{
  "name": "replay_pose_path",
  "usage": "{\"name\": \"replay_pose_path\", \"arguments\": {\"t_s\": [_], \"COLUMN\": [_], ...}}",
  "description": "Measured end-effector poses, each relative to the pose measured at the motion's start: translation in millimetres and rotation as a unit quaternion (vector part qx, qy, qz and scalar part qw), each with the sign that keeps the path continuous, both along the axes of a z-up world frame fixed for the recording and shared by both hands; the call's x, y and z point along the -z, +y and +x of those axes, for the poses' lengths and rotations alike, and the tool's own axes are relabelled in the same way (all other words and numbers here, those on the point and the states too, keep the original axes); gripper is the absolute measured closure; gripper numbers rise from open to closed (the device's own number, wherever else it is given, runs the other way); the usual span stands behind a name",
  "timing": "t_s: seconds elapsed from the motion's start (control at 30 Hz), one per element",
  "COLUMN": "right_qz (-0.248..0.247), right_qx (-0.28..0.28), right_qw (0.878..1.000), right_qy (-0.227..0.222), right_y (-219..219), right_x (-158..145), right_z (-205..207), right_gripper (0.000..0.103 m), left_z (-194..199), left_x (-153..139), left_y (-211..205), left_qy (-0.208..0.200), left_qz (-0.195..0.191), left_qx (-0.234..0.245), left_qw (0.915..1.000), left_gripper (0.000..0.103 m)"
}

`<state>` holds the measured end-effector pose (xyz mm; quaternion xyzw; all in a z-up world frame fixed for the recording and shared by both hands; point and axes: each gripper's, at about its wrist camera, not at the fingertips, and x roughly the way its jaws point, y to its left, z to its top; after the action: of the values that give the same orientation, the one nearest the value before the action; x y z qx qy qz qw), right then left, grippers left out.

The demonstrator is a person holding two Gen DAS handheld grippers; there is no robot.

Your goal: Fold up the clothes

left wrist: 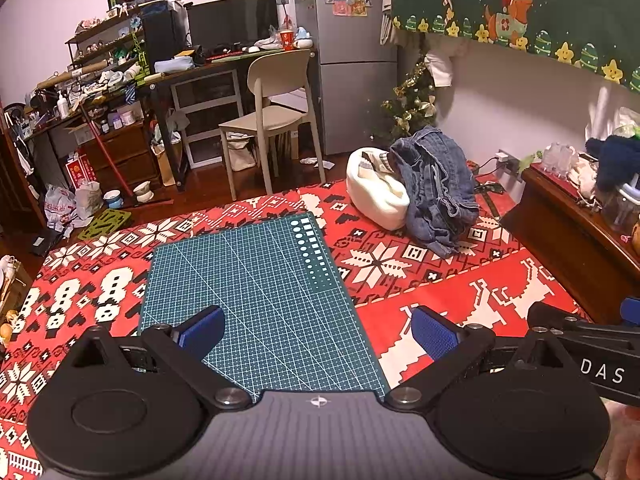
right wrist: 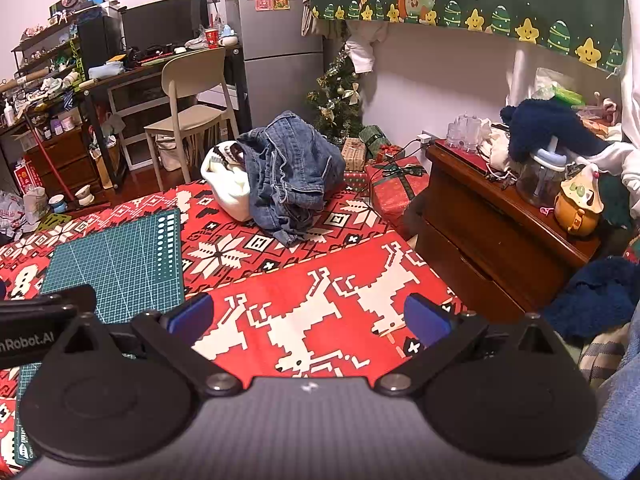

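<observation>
Crumpled denim jeans [right wrist: 290, 176] heaped on knit-pattern blanket [right wrist: 320, 280]

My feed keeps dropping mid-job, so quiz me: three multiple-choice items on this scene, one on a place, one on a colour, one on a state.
1. Where do the jeans lie?
A. on the chair
B. on the red blanket, against a white garment
C. on the green mat

2. What colour are the gripper pads?
A. blue
B. yellow
C. white

3. How do the two grippers stand?
A. both shut on cloth
B. one holding jeans
C. both open, holding nothing

Answers: 1 B, the denim heap sits on the blanket beyond the mat. 2 A, blue pads show. 3 C, the left gripper and right gripper gape over bare surface.
</observation>
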<state>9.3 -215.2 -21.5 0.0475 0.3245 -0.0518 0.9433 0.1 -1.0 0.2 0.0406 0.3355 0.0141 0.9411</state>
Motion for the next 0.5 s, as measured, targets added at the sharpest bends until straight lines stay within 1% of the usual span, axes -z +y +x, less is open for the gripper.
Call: {"name": "replay_pose_path", "arguments": {"t_s": [0.13,0.23,0.3,0.5], "right_qz": [-0.001,-0.003,-0.002,0.001], "right_qx": [0.0,0.0,0.0,0.0], "right_qw": [1.0,1.0,1.0,1.0], "right_qy": [-0.002,0.0,0.0,0.002], "right_y": [0,0,0,0], "right_x": [0,1,1,1], "right_z": [-1,0,0,0], "right_gripper": [0.001,0.001,0.001,0.001], "left_z": [0,-1,-3,-1], "left_x": [-1,1,2,0], "left_y": [-6,2,4,2], "left_qy": [-0.006,-0.013,-0.017,-0.012], "left_qz": [0.009,-0.011,-0.012,-0.007], "left_qx": [0.0,0.004,0.003,0.006], "left_qw": [0.9999,0.9999,0.9998,0.9999], "left_gripper": [0.003,0.003,0.003,0.003]}}
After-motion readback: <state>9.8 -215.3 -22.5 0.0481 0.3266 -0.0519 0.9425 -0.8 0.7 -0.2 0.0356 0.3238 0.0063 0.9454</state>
